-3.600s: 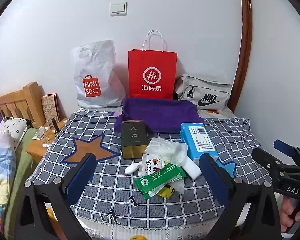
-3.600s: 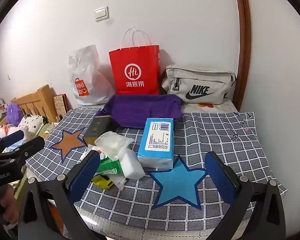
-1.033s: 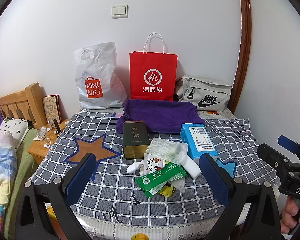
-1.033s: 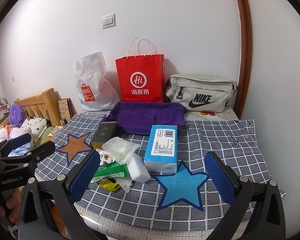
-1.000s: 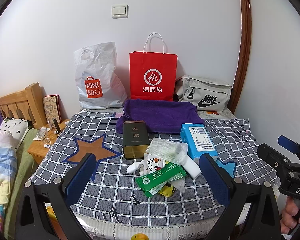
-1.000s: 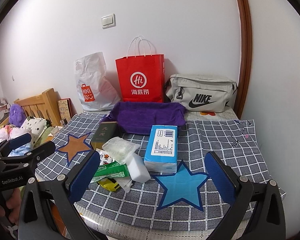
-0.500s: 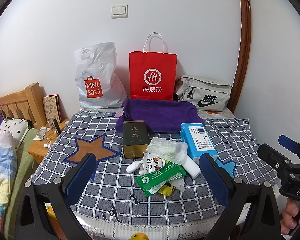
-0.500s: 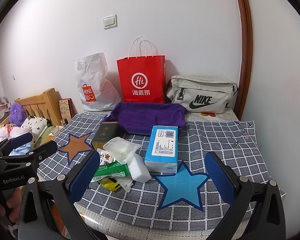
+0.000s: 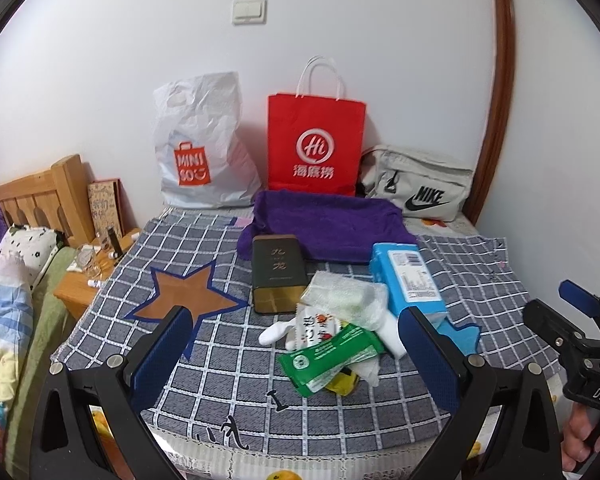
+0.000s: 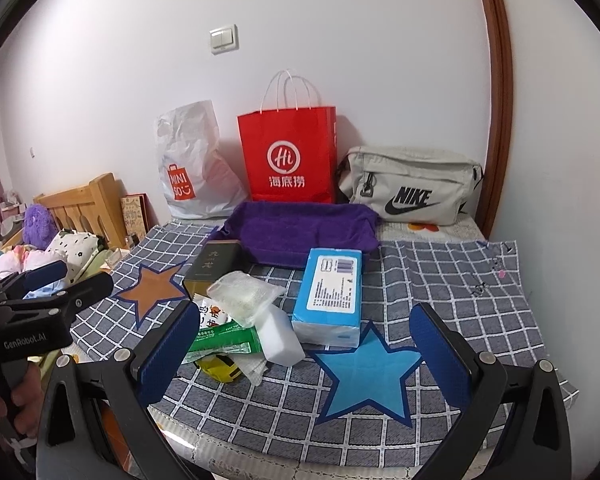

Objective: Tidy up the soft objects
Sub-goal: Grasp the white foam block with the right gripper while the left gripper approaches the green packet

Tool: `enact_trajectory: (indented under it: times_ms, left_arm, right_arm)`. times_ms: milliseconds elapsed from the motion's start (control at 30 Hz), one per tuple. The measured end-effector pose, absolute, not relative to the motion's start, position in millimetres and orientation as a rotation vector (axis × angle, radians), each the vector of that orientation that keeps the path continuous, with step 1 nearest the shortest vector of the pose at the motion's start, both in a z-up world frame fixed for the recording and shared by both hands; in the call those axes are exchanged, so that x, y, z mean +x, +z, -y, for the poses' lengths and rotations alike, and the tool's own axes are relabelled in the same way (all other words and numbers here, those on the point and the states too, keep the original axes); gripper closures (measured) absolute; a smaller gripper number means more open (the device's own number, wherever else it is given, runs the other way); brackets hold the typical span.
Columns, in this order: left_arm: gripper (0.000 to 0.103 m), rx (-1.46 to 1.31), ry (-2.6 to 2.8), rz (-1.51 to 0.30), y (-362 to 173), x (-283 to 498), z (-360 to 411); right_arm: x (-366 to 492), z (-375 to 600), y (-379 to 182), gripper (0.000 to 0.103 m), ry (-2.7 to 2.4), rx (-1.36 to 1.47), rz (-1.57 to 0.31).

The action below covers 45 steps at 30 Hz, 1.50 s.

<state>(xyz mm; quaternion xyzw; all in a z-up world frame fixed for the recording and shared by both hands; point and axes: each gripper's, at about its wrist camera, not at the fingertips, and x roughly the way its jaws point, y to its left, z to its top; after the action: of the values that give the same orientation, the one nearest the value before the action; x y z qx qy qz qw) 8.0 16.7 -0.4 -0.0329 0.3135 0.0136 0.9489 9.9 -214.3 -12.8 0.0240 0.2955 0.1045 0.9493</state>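
Purple towel lies behind the heap; your left gripper and right gripper hover wide, empty. Grab the green packet carelessly and the bubble-wrap pouch resting on the heap may slide.

both wrist views face the table (left, right) from its near edge

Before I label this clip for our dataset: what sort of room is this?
Most likely a bedroom at home. A wooden headboard with bedding stands on the left, a small bedside table holds bits and pieces, and shopping bags lean on the wall behind a checked cloth.
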Motion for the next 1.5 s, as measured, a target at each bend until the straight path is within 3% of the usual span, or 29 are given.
enact_trajectory:
  times_ms: [767,933,1200,1367,1433,1500]
  left_arm:
    - [0.0,-0.064,-0.051,-0.884,-105.6,80.9,-32.6]
    - [0.001,-0.083,-0.036,-0.909,-116.1,90.3,-41.7]
    - [0.001,-0.074,-0.165,-0.918,-124.5,91.0,-33.3]
    - [0.0,-0.022,-0.231,-0.919,-134.2,91.5,-18.1]
    - [0.0,0.0,-0.247,-0.917,-137.2,92.1,-13.4]
    - [0.0,0.011,-0.257,-0.914,-138.5,94.1,-10.6]
  right_arm:
    - [75.9,193.3,-104.9,0.001,0.329,0.006,-0.768]
    - [89.6,176.3,-123.9,0.01,0.382,-0.049,-0.794]
    - [105.9,158.4,-145.9,0.013,0.416,-0.105,-0.825]
    - [110.8,153.4,-156.7,0.035,0.418,-0.145,-0.843]
    - [111.1,157.0,-158.2,0.052,0.433,-0.14,-0.853]
    - [110.2,159.6,-157.9,0.061,0.451,-0.127,-0.852]
